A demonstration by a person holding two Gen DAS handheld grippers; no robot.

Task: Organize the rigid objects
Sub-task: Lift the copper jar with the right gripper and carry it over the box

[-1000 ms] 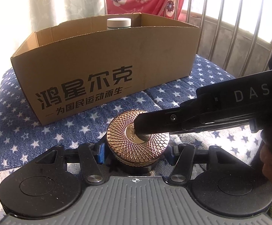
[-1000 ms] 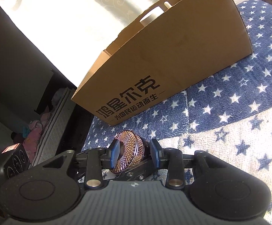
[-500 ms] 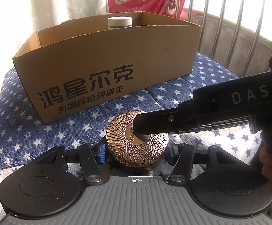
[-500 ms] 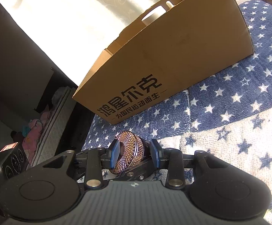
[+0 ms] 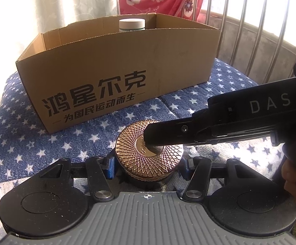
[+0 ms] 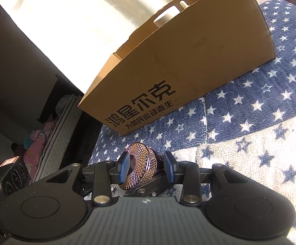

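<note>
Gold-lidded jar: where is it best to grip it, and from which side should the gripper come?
Grip the gold-lidded jar by its round side wall below the lid, coming level from the near side, as the left gripper does. The flat, ridged lid face under the right gripper seems likelier to slip.

Shiny metal, matt card and woven cloth

The round jar [image 5: 149,159] has a glossy, gold-toned metallic lid cut with a fine raised diamond pattern and a smooth polished centre. The cardboard box [image 5: 127,65] is matt brown corrugated card with black print. The star-print cover [image 5: 25,126] looks like coarse woven cloth. The left gripper [image 5: 149,164] and right gripper [image 6: 147,166] are matt black plastic with blue pads; their housings are ribbed grey.
</note>
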